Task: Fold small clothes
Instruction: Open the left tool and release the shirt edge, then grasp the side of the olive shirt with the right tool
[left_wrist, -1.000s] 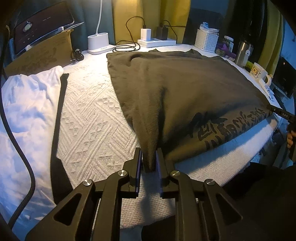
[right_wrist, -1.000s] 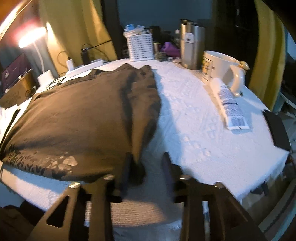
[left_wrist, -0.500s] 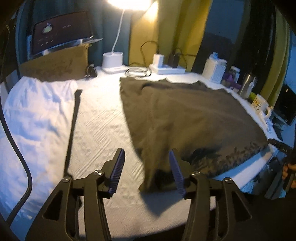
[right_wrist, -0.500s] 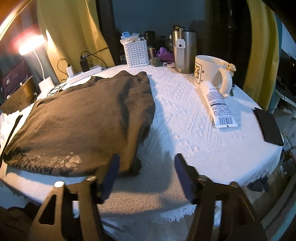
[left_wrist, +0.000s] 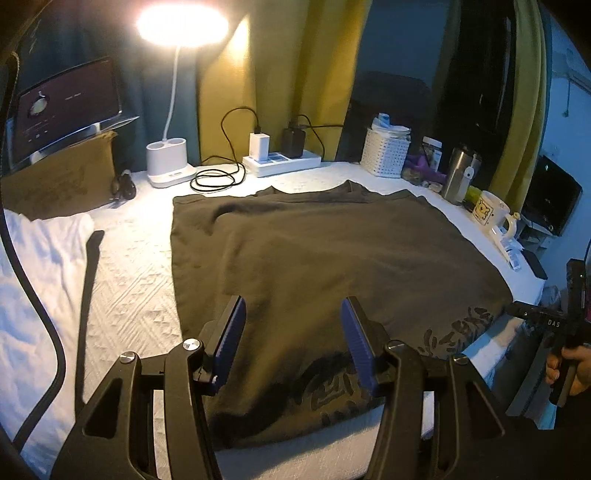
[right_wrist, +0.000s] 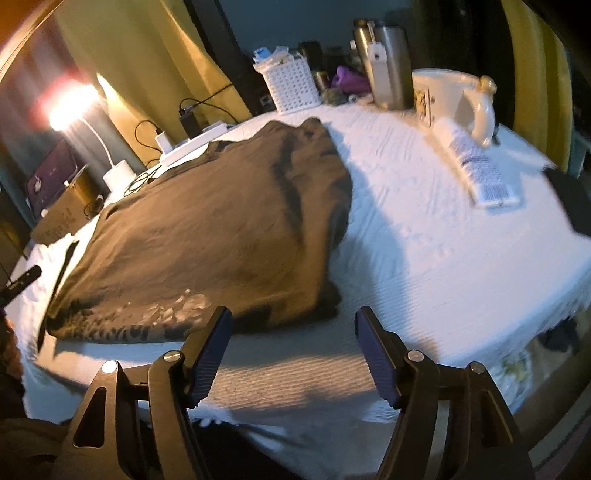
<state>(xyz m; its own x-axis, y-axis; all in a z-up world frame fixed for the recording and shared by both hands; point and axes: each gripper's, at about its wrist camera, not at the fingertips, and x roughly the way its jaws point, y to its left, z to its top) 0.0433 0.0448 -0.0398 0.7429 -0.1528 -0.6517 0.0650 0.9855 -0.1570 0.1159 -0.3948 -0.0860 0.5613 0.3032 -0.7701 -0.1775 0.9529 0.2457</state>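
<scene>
A soft, dark olive-brown cloth garment (left_wrist: 332, 266) with a blurred dark print lies flat on the white textured-weave surface (right_wrist: 424, 236). The left claw (left_wrist: 291, 332) and the right claw (right_wrist: 293, 345) have just been opening; both are spread and grip nothing.

Lit lamp (left_wrist: 181, 22), mug (right_wrist: 452, 99), basket (left_wrist: 386, 151) w/ steel tumbler (right_wrist: 391, 66) nearby.

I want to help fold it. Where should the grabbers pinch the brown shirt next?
Probably the two near corners of the brown shirt, by the printed hem. That edge lies flat at the table's front, right below the open left gripper and right gripper, so come from the front, then carry it back.
</scene>
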